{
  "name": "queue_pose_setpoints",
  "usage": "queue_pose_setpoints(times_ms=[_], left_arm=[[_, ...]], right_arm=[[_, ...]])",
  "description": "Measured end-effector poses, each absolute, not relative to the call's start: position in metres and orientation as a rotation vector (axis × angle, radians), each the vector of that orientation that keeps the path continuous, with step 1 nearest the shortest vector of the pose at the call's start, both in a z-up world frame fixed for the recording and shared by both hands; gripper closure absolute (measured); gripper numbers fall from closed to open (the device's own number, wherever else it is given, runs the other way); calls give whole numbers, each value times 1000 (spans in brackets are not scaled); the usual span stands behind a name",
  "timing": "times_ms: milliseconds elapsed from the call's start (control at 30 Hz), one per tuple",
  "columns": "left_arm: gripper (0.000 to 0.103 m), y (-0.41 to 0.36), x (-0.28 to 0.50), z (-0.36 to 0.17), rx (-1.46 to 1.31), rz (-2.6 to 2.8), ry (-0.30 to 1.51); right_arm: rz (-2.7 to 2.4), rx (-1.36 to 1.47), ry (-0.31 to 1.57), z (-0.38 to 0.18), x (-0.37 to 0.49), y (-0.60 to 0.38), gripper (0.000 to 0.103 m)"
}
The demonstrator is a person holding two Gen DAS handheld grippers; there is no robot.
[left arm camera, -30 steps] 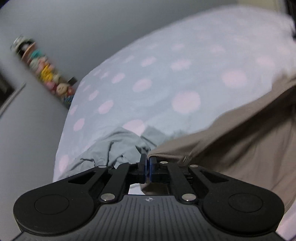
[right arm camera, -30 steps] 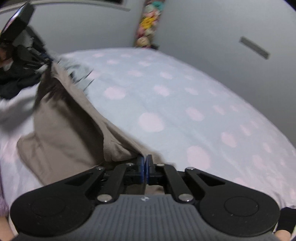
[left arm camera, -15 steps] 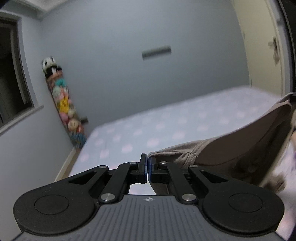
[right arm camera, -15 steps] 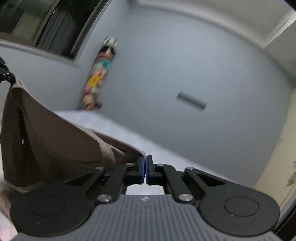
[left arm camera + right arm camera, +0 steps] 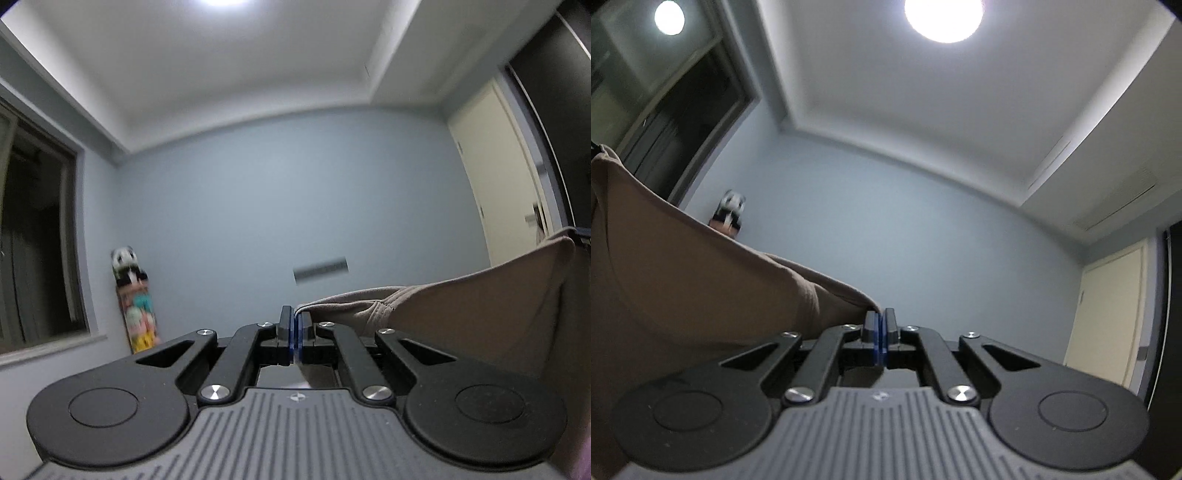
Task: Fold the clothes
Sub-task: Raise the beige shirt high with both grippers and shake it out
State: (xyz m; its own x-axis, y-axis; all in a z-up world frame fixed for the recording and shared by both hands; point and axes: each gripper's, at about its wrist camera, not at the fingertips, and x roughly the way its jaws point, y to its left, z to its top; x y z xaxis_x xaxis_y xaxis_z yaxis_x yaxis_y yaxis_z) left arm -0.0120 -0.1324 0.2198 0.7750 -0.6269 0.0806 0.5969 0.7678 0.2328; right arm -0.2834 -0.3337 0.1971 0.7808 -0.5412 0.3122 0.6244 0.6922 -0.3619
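Pale blue walls and a white ceiling fill both of my wrist views, so whatever lies below me is hidden and I cannot see where the cloth ends. One taupe garment [image 5: 476,314] is all I have of the clothes, and it is cut off by the frame edges in both views, so I cannot tell what kind of piece it is. My left gripper [image 5: 296,328] is closed on a hemmed edge of it, the blue pads pressed together with the fabric coming out just to their right and stretching up toward the far right corner, where a small dark clip-like shape (too blurred to identify) meets its tip. My right gripper [image 5: 880,330] is likewise clamped on the garment [image 5: 687,280], whose edge comes in at the pads from the left, the cloth spreading up and away to the left edge of that view. So two grippers, one garment, hanging between them. Behind it I count one tall column of stuffed toys [image 5: 135,299] topped by a panda, partly hidden by the cloth in the right view, one dark window [image 5: 33,243], one cream door [image 5: 506,177], one round ceiling light [image 5: 943,16], and one grey slot [image 5: 320,268] on the far wall, smeared by motion.
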Motion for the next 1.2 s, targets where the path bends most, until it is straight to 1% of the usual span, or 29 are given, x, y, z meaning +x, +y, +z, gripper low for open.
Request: queue_pose_setpoints(times_ms=[267, 367, 433, 533, 733, 900, 967, 1033, 1200], left_arm=[[103, -114, -53, 253, 115, -665, -313], [103, -122, -45, 254, 126, -669, -297], [103, -130, -36, 250, 154, -668, -261], [103, -143, -12, 231, 190, -671, -154], [103, -188, 76, 176, 302, -636, 41], [103, -225, 151, 119, 357, -634, 220], [103, -252, 174, 88, 368, -628, 282], [103, -261, 198, 60, 367, -621, 345], [103, -288, 254, 11, 363, -595, 460]], right_arm=[[-662, -475, -353, 229, -337, -306, 101], [-663, -464, -361, 234, -335, -309, 101], [-656, -449, -324, 228, -320, -318, 101], [-644, -416, -243, 212, -291, -334, 101], [-625, -332, -34, 170, -228, -385, 101], [-622, -309, 127, 121, -163, -419, 101], [-622, -304, 186, 99, -139, -432, 101], [-620, -302, 246, 76, -113, -445, 101], [-608, -287, 383, 27, -49, -485, 101]])
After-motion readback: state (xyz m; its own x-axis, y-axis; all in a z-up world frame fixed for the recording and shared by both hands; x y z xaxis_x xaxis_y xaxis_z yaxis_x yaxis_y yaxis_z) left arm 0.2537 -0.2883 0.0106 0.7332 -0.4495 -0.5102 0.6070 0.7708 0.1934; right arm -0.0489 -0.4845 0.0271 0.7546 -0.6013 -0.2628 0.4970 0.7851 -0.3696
